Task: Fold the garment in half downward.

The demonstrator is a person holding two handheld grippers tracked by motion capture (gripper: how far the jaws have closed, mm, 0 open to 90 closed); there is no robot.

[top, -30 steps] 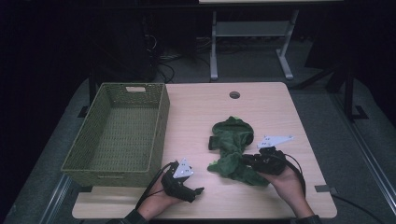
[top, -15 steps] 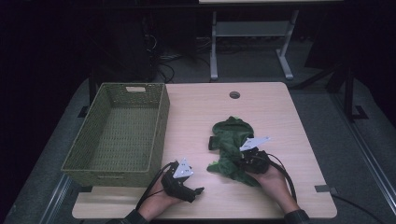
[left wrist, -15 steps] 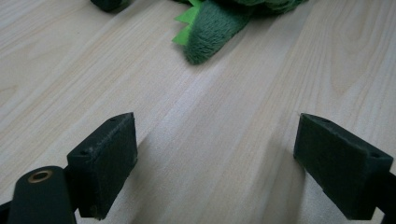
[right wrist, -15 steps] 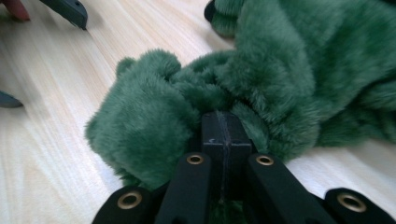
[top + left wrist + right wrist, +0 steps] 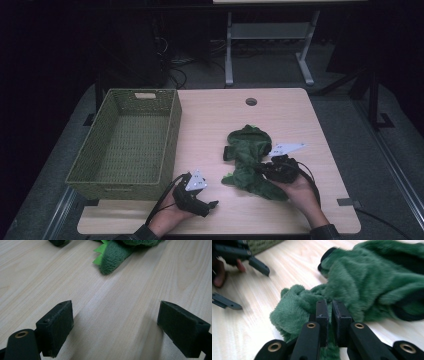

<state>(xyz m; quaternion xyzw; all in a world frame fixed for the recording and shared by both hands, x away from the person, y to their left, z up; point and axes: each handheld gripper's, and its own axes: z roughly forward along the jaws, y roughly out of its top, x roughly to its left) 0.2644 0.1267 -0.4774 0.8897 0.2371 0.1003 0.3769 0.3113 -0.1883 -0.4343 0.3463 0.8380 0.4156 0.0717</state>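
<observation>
Right gripper (image 5: pixel 329 307) jaws nearly together, pinching a thin fold of the green plush toy (image 5: pixel 367 282); they have just been easing apart a touch, fur between the pads. Compared with a second ago, this gripper sits further in over the plush toy's near end, hand (image 5: pixel 300 192) behind it. Judgement: grasp looks made, lift toward the wicker basket (image 5: pixel 172 135) likely next; a thin pinch of fur could slip.

Left gripper (image 5: pixel 115 322) jaws wide, nothing between them, bare table (image 5: pixel 125 302) beneath; unchanged from a second ago, parked left of the plush toy, at the basket's near corner.

Plush toy lies on the table, right of the basket, apart from it. Basket holds nothing visible.
</observation>
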